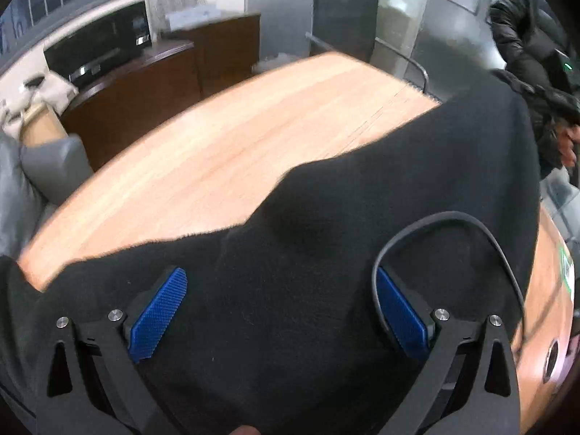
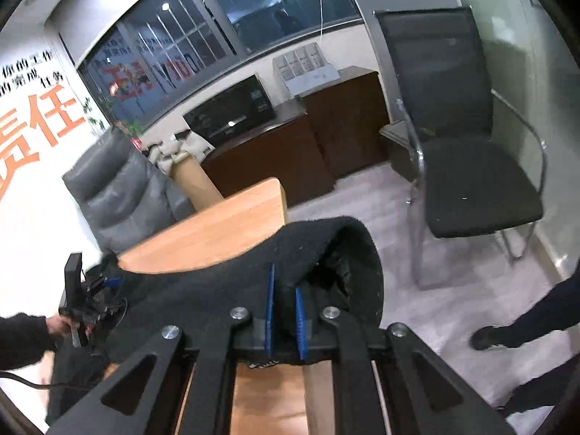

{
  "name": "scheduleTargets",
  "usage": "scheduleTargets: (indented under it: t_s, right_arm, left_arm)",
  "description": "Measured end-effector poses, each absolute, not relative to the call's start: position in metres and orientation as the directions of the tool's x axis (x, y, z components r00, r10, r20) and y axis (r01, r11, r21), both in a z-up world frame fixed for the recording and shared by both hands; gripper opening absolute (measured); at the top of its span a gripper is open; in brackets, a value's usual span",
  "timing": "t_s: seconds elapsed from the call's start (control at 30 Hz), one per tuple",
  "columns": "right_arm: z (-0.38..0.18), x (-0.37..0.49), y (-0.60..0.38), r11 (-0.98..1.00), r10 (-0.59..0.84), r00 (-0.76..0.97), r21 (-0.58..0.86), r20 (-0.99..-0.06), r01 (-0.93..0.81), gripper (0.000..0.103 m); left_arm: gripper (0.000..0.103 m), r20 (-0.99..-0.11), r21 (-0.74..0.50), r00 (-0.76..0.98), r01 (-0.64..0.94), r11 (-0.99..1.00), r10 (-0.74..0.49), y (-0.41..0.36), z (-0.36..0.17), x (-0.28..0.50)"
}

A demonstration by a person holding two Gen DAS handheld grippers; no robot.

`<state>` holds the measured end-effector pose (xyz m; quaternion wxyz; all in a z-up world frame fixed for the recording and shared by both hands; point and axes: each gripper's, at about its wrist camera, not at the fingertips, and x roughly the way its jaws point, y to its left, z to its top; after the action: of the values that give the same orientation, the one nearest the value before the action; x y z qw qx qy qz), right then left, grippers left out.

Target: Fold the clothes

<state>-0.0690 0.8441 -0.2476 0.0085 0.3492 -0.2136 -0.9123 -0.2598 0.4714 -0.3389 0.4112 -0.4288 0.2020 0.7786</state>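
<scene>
Pinching a fold of the black fleece garment [image 2: 224, 290], our right gripper [image 2: 286, 311] has its blue pads [image 2: 270, 311] drawn close together with cloth clamped between them; a thick rolled hem arches up just past the fingertips. Our left gripper [image 1: 281, 311] stands with its blue pads [image 1: 159, 313] spread wide apart, the garment lying beneath and between them, nothing clasped. A thin black cable [image 1: 446, 239] loops over the right-hand finger.

The garment spreads across the near and right part of the wooden table [image 1: 224, 156], partly lifted, its far edge ragged against the bare wood. The tabletop is pale orange-brown with visible grain, left and far portions uncovered. In the right wrist view the left gripper [image 2: 81, 301] shows at the far left, held in a hand [image 2: 61, 324] at the cloth's other end.

Beyond the table: a grey padded armchair [image 2: 119, 195] to the left, dark brown cabinets [image 2: 290, 145] along the far wall carrying a black appliance [image 2: 232, 112], and a black mesh chair [image 2: 460, 152] with chrome arms on the right, standing on pale grey flooring [image 2: 362, 210]. Dark windows [image 2: 203, 25] run above the cabinets; orange lettering [image 2: 40, 123] marks the white left wall. Someone's dark-trousered leg and shoe [image 2: 489, 337] show at the near right.
</scene>
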Motion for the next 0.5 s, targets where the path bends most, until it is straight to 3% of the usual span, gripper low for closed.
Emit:
scheduleTargets:
  t_s: [0.1, 0.33, 0.5]
  right_arm:
    - [-0.246, -0.065, 0.834, -0.923, -0.132, -0.724, 0.35, -0.677, -0.159, 0.01]
    - [-0.191, -0.035, 0.808, -0.939, -0.083, -0.801, 0.317, -0.593, -0.137, 0.009]
    - [-0.104, -0.033, 0.744, -0.974, -0.141, -0.832, 0.224, -0.536, 0.02, 0.009]
  left_arm:
    - [0.103, -0.825, -0.031, -0.313, -0.807, -0.59, 0.471, 0.47, -0.343, -0.259]
    - [0.103, -0.802, -0.074, -0.334, -0.767, -0.638, 0.495, 0.419, -0.313, -0.245]
    - [0.103, -0.73, -0.093, -0.457, -0.671, -0.735, 0.509, 0.335, -0.233, -0.216]
